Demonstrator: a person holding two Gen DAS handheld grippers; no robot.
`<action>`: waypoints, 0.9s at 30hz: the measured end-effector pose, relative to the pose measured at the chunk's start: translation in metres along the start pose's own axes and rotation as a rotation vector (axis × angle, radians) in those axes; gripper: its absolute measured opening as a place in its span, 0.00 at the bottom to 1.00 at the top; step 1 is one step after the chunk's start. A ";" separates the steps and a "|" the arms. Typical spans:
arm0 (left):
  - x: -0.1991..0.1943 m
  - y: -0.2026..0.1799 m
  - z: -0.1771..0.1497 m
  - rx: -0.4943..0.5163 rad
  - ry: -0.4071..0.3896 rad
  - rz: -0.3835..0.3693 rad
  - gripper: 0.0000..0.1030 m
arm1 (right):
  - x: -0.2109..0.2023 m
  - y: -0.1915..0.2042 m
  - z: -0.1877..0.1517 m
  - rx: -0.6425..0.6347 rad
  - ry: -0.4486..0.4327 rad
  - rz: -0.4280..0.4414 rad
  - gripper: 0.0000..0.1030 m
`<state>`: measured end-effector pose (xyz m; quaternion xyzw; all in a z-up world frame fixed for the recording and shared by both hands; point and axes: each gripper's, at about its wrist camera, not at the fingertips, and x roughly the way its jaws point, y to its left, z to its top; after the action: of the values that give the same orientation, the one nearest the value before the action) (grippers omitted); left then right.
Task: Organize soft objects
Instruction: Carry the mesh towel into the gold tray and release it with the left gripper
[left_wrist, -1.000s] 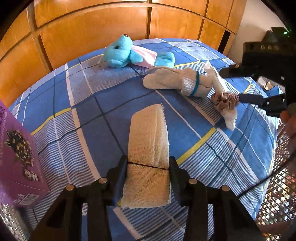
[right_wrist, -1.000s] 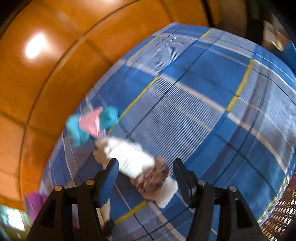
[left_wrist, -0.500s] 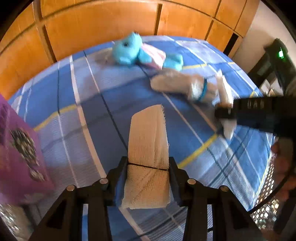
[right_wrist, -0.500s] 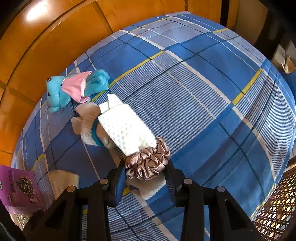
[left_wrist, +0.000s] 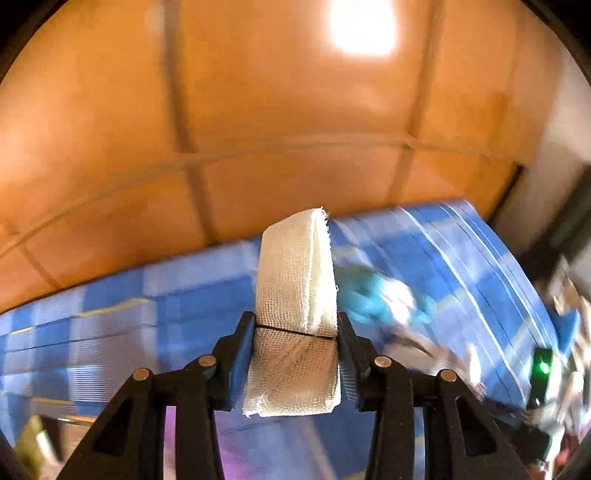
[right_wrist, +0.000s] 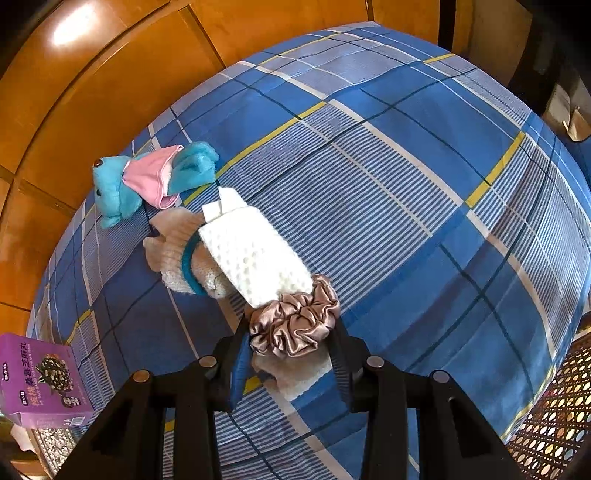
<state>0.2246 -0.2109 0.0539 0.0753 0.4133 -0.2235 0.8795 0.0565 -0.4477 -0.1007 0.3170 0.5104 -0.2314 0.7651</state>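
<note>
We have two grips to look after at once. Our left gripper (left_wrist: 295, 363) pinches the gauze roll (left_wrist: 295, 306) across its lower half, and the roll stands up between the fingers (left_wrist: 240, 354), clear of the bed (left_wrist: 155, 306); the view around it is smeared, so we should slow the carry before setting the roll anywhere. Our right gripper (right_wrist: 291, 360) has just been closing, and its fingers (right_wrist: 240, 363) now squeeze the scrunchie (right_wrist: 295, 321) from both sides. The scrunchie lies on the end of the white cloth (right_wrist: 255, 251), with the cloth's edge showing below it between the fingers, so we judge the risk is lifting both. We should raise it gently and watch whether the cloth comes too; if it does, we ease off and take the scrunchie higher on its folds. The sock (right_wrist: 181, 251) and the blue toy (right_wrist: 122, 188) lie close behind, touching one another, so we lift straight up rather than drag. The box (right_wrist: 40, 384) sits at the bed's near corner.
</note>
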 end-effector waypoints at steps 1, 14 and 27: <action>-0.008 0.023 0.002 -0.031 -0.018 0.037 0.41 | 0.000 0.001 0.000 -0.004 -0.001 -0.002 0.37; -0.095 0.235 -0.094 -0.326 -0.091 0.325 0.41 | 0.004 0.016 -0.003 -0.052 -0.008 -0.033 0.37; -0.179 0.274 -0.272 -0.496 -0.152 0.437 0.42 | 0.012 0.037 -0.008 -0.155 -0.019 -0.134 0.35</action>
<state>0.0604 0.1782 -0.0001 -0.0709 0.3623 0.0724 0.9265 0.0809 -0.4167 -0.1052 0.2196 0.5395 -0.2449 0.7751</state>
